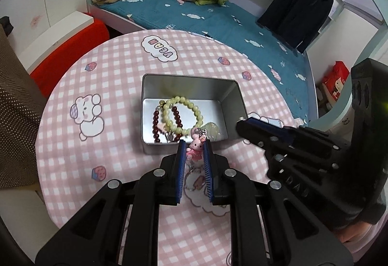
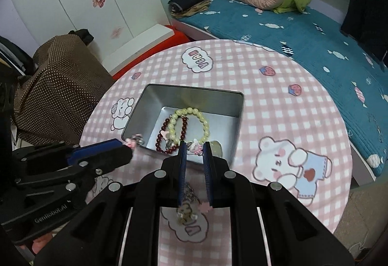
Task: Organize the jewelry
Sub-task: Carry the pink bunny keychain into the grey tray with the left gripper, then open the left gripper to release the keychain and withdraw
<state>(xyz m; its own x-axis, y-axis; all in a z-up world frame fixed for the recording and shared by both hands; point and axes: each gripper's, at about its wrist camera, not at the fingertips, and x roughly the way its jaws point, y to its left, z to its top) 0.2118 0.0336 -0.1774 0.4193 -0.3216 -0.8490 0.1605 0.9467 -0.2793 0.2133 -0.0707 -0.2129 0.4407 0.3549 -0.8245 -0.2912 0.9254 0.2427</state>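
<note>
Silver-grey rectangular metal tin (image 1: 189,76) on the pink checked tablecloth (image 1: 121,72) already holds a pale yellow bead bracelet (image 1: 180,98) and a dark red bead bracelet (image 1: 155,120), while the left gripper (image 1: 194,142), jaws pinched on a pink bunny charm (image 1: 196,146) just short of the near rim, probably has that still to drop in; whether the right gripper's (image 2: 194,144) narrowed jaws grip anything, I cannot tell.

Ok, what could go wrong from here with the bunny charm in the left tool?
The bunny charm is pinched only at the left tool's tips, with its chain hanging outside the tin; it could slip out or snag the rim. Released there, it may tangle with the yellow bracelet.
</note>
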